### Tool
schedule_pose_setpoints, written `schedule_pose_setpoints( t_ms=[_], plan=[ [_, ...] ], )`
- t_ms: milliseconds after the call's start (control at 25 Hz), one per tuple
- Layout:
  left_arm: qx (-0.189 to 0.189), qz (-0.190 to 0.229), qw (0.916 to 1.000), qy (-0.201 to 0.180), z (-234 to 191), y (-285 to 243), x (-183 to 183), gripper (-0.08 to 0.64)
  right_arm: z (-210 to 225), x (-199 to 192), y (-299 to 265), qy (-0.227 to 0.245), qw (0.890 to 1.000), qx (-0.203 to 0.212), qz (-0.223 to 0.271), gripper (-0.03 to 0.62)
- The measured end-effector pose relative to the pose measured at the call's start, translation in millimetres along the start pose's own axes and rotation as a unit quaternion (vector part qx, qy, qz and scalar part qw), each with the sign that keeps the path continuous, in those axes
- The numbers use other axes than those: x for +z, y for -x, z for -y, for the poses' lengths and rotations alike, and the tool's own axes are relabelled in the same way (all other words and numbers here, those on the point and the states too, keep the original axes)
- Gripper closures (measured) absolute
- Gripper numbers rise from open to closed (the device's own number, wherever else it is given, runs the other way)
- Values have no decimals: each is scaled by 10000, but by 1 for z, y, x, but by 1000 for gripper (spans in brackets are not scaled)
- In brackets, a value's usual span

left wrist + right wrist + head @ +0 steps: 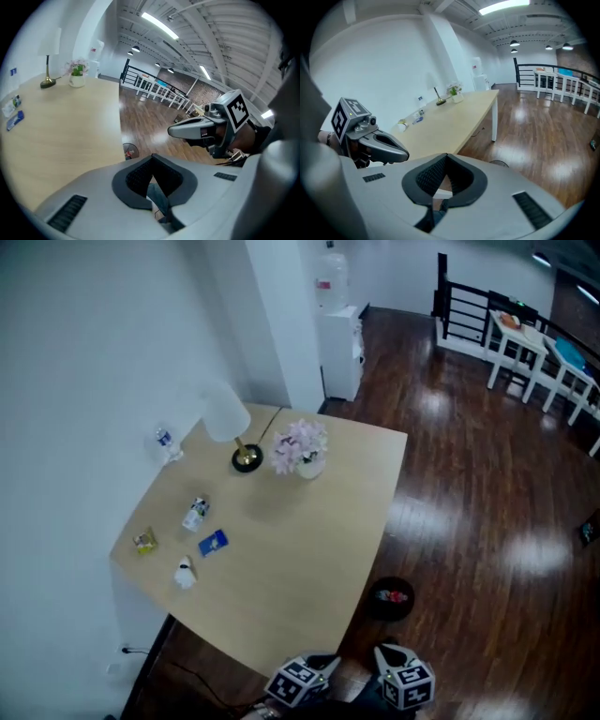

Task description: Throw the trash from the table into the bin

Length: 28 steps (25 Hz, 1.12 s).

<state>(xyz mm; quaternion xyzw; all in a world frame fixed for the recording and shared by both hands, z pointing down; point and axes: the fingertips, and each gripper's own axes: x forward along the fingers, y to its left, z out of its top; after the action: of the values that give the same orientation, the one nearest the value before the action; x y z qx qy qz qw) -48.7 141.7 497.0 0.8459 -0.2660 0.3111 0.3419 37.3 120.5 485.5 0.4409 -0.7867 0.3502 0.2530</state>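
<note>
Far left, on the wall side of the tabletop [309,549], sits the trash, all loose pieces. There's a yellow pack [144,541] nearest the edge, a white wad [184,574] a bit closer to me, then a crushed container [195,513] w/ a blue pack [213,543] near it. A clear bottle [167,442] lies further back, right at the wall edge.

Next over is the lamp [230,418], white shade, dark round base. The flowers [300,448] in a white pot are just right of it. Both are well apart from the trash cluster, toward the far end.

Left tool [152,159] has its jaws pressed together, nothing in them. Right tool [446,158] looks the same, closed and empty. Both hang side by side off the near corner, low in the head view.

The bin [391,597] is on the floor [469,521] just off the tabletop's right edge, sth red inside.

Tabletop is light wood, pushed up against a white wall [84,381]. Floor is dark glossy wood w/ glare patches. A white cooler [337,343] stands past the far end. A black railing [459,310] and white furniture [534,343] are far right, w/ strip lights overhead.
</note>
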Motion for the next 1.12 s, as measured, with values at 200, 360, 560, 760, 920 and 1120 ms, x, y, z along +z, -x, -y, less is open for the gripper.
schedule_pose_setpoints(
  t_ms=[200, 360, 560, 760, 920, 1120],
  plan=[
    [442, 444, 9978, 210, -50, 71, -31, 555, -84, 2, -27, 331, 9984, 446, -39, 584],
    [802, 693, 9929, 533, -91, 115, -58, 555, -126, 10, -40, 665, 9962, 555, -19, 584],
    [1242, 834, 9848, 887, -128, 151, -85, 555, -160, 10, -57, 1134, 9900, 803, -237, 584],
    [1665, 962, 9727, 1302, -138, 169, -90, 555, -170, 7, -67, 1437, 9829, 1078, -400, 584],
    [2276, 923, 9568, 1558, -146, 185, -96, 555, -182, 5, -71, 1403, 9787, 1448, -395, 584],
    [2921, 902, 9369, 1696, -171, 207, -103, 555, -198, 0, -84, 1386, 9714, 1878, -430, 584]
  ],
)
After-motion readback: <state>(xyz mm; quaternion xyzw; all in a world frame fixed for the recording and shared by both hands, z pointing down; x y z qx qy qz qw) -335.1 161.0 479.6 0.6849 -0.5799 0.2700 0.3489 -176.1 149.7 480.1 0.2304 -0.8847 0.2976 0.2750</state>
